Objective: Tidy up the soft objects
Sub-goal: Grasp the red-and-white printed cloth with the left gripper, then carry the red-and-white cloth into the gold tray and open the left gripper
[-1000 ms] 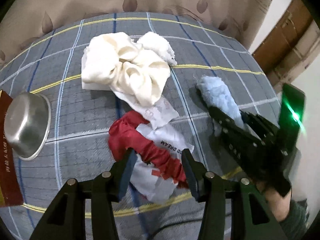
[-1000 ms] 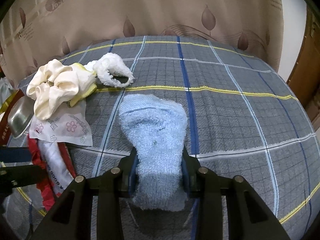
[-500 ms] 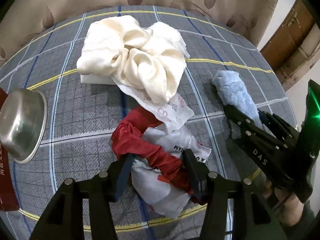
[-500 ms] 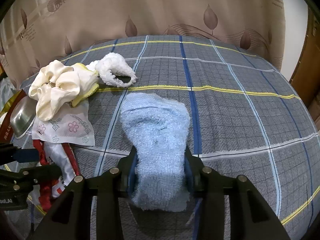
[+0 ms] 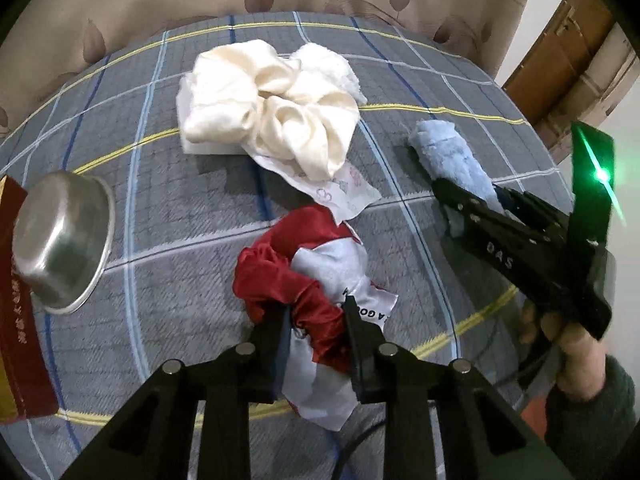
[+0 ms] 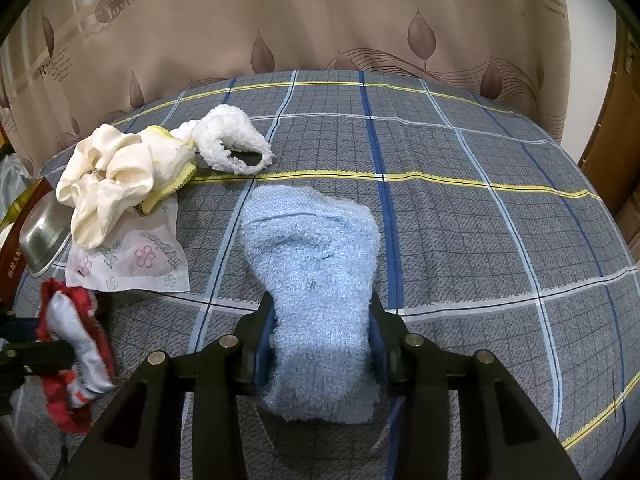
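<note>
- Since a second ago our left gripper [image 5: 316,316] has pushed in over the red scrunchie [image 5: 292,280], and its jaws, then spread wide on either side, are closing on the red folds now between them; the pads look to be touching the fabric.
- Our right gripper [image 6: 320,344] has not shifted: its jaws stay clenched on the near end of the blue towel [image 6: 312,264], which sags below the pads and fans out ahead on the bed [image 6: 480,220].
- Under the scrunchie lies a white printed cloth [image 5: 320,380], its near corner reaching the yellow stripe close to the bed's front edge.
- To our left the steel bowl [image 5: 60,240] leans tilted against a red box [image 5: 20,340] at the bed's left edge; a strip of bare cover separates it from the scrunchie.
- Between our two grippers, bare plaid runs back toward the middle of the bed.
- Farther back, a flowered tissue [image 6: 132,260] pokes out from under the cream scrunchie [image 5: 272,108], its corner just beside the red one.
- Behind the cream scrunchie a white fluffy cloth [image 6: 232,144] sits touching it.
- Right of the towel we see the widest open room: bare cover out to the right edge, near the wooden door [image 5: 568,52].
- At the far edge the bed meets the leaf-print curtain [image 6: 320,20].
</note>
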{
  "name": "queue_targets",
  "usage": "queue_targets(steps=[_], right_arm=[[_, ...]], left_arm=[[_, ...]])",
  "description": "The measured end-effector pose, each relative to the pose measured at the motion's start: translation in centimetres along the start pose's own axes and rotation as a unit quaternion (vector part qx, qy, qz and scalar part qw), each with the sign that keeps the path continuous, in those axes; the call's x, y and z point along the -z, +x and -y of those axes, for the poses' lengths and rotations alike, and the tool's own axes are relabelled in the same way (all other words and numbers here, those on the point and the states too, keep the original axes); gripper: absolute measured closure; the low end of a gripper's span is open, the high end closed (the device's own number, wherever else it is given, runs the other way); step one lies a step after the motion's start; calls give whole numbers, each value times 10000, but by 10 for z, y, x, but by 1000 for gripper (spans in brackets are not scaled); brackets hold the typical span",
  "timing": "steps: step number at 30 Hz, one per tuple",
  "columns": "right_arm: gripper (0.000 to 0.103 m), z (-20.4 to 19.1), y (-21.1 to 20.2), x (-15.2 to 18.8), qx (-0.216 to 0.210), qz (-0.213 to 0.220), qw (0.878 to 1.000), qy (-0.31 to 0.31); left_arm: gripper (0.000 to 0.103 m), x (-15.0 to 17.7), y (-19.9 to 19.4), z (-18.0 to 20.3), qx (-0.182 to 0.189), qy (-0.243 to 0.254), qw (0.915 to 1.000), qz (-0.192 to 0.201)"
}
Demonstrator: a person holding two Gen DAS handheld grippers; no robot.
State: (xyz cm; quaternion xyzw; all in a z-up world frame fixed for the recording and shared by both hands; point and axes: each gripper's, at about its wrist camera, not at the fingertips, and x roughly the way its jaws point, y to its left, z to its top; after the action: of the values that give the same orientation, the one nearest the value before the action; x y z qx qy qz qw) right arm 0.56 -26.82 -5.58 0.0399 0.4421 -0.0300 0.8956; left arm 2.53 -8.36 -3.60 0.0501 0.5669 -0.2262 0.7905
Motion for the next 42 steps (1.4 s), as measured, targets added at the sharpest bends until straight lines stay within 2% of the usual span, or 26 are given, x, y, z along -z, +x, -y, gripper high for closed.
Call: queue_targets(steps=[6, 12, 19, 27, 30, 35, 38, 42], right_arm=[[64, -1, -1, 0, 20, -5, 10000, -18], [64, -2, -1, 0, 29, -8, 10000, -25], [64, -2, -1, 0, 30, -10, 10000, -24], [64, -2, -1, -1, 37, -15, 10000, -31], [64, -3, 0, -1, 37, -15, 10000, -29], [64, -3, 0, -1, 46, -15, 10000, -34], [64, -3, 0, -1, 53, -18, 10000, -41], [64, -3, 0, -1, 60, -22, 10000, -48]], left_arm=[[79, 15, -20, -16, 66, -16, 9999, -102], [79, 28, -43, -23, 49, 68, 10000, -37], [79, 30, -68, -41, -130, 26, 9998, 159], [79, 29, -103, -92, -533, -451, 9965, 454], [79, 30, -120, -122, -754, -730, 9928, 573], [78, 35, -142, -181, -1226, -1305, 9815, 682], [78, 42, -148, -213, -1488, -1611, 9735, 648], [78, 53, -146, -245, -1738, -1733, 9681, 497]])
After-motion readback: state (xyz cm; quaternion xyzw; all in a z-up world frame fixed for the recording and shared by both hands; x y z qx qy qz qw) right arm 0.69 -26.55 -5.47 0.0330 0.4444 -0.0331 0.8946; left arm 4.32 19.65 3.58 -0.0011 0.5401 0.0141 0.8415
